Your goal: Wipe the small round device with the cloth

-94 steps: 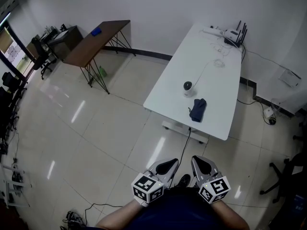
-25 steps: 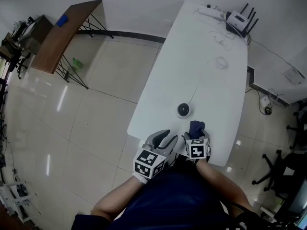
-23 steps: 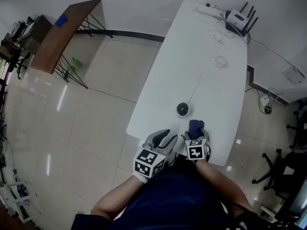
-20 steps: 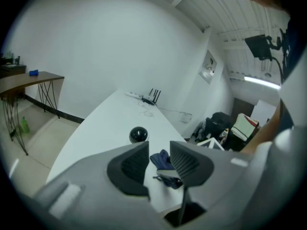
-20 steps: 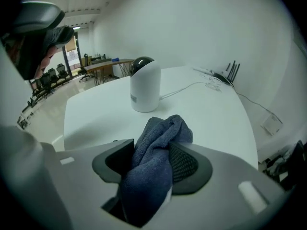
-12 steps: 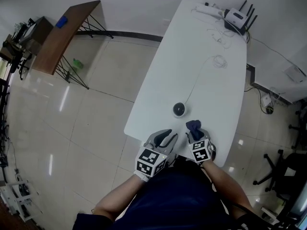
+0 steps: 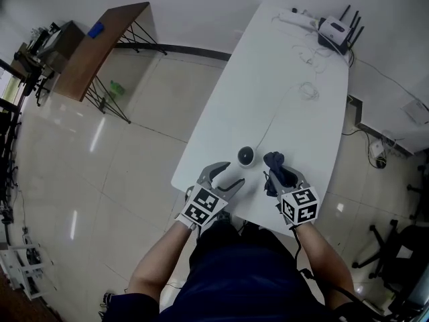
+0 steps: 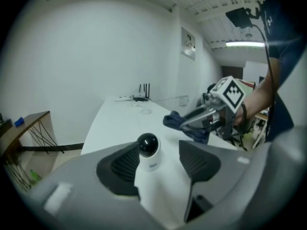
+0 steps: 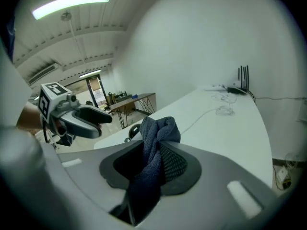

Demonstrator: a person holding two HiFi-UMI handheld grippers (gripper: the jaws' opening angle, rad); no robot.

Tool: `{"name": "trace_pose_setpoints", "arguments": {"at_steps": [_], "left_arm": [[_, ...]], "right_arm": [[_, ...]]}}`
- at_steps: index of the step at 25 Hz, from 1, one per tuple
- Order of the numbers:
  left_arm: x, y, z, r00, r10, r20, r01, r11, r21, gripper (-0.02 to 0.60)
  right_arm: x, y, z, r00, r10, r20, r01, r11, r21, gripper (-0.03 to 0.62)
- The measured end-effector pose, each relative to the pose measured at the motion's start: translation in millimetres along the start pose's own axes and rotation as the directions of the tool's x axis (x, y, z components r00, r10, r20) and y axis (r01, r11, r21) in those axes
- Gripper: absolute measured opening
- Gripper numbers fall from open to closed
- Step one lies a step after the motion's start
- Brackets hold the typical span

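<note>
The cloth is picked up but wiping has not begun. The right gripper (image 7: 277, 174) has just closed on the bunched cloth (image 7: 274, 159) near the table's (image 7: 288, 79) near edge. The left gripper (image 7: 226, 176) has just spread its jaws, which flank the device (image 7: 246, 156) without pinching it. Next, steady the device and bring the cloth onto it.

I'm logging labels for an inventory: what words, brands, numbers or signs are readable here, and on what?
No text is readable.
small round device: faint mark on its white body, too blurred to read.
marker cubes: black-and-white square patterns, no letters.
router: too small to tell.
</note>
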State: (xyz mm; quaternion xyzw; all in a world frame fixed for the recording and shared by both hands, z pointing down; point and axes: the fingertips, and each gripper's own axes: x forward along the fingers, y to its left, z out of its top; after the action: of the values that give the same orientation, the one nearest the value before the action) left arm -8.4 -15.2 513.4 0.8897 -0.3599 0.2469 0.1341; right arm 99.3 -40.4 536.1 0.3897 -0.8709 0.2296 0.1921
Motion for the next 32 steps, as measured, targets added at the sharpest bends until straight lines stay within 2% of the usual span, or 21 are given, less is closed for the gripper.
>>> {"name": "trace_pose_setpoints", "arguments": {"at_steps": [2,4,6,8,10,13,15,17,20,22,25,28,30,32], "left_arm": [[4.2,9.5,-2.7,1.000,-0.019,-0.012,0.019,1.000,0.021,0.267],[10.3,18.3,-8.5,0.999,-0.041,-0.036,0.043,0.996,0.078,0.294],[22.7,24.3,-17.5,0.993,-0.083,-0.087,0.096,0.982,0.163,0.316],[35.9,26.0,-26.9,0.980,-0.142,-0.138,0.170,0.961,0.218,0.344],[48.2,26.8,-35.0,0.966,-0.191,-0.173,0.230,0.943,0.239,0.364],[67.3,29.9,-43.1,0.951,-0.234,-0.203,0.282,0.925,0.254,0.374],[76.3,25.8,-44.8,0.940,-0.267,-0.212,0.318,0.911,0.262,0.374],[81.6,19.9,-43.8,0.932,-0.292,-0.213,0.344,0.899,0.272,0.371],[87.9,17.9,-40.5,0.933,-0.298,-0.203,0.348,0.894,0.282,0.336],[89.9,16.0,-40.6,0.932,-0.303,-0.197,0.349,0.896,0.274,0.330],[91.2,13.0,-40.4,0.940,-0.289,-0.179,0.327,0.913,0.243,0.319],[91.4,11.8,-39.7,0.957,-0.248,-0.153,0.276,0.940,0.203,0.318],[91.6,11.5,-39.7,0.967,-0.217,-0.132,0.239,0.955,0.175,0.318],[92.0,11.2,-39.9,0.976,-0.188,-0.115,0.204,0.967,0.152,0.316]], "right_arm": [[4.7,14.0,20.3,1.000,0.018,0.024,-0.016,0.996,-0.083,0.101],[12.7,30.2,34.5,0.999,0.030,0.030,-0.024,0.984,-0.179,0.103],[23.2,46.0,46.8,0.999,0.038,0.027,-0.030,0.965,-0.260,0.103],[32.4,62.9,55.8,0.999,0.041,0.018,-0.033,0.945,-0.326,0.103],[39.3,77.2,59.3,0.999,0.033,-0.002,-0.031,0.906,-0.423,0.103],[50.0,86.8,56.1,0.999,0.010,-0.044,-0.033,0.829,-0.559,0.104],[55.4,84.3,48.1,0.998,-0.003,-0.069,-0.037,0.817,-0.575,0.104],[56.8,77.5,42.4,0.997,-0.012,-0.082,-0.034,0.842,-0.538,0.106],[57.4,64.0,37.3,0.998,-0.006,-0.063,-0.019,0.923,-0.385,0.107],[56.8,54.0,34.9,0.999,-0.012,-0.035,0.002,0.963,-0.271,0.107],[53.6,34.7,25.6,0.999,-0.039,-0.008,0.038,0.993,-0.114,0.109],[50.6,19.9,16.7,0.999,-0.046,0.013,0.045,0.995,0.094,0.109],[50.1,12.6,9.2,0.999,-0.034,0.022,0.029,0.976,0.216,0.109],[50.2,8.1,3.8,0.999,-0.004,0.047,-0.012,0.943,0.334,0.112]]}}
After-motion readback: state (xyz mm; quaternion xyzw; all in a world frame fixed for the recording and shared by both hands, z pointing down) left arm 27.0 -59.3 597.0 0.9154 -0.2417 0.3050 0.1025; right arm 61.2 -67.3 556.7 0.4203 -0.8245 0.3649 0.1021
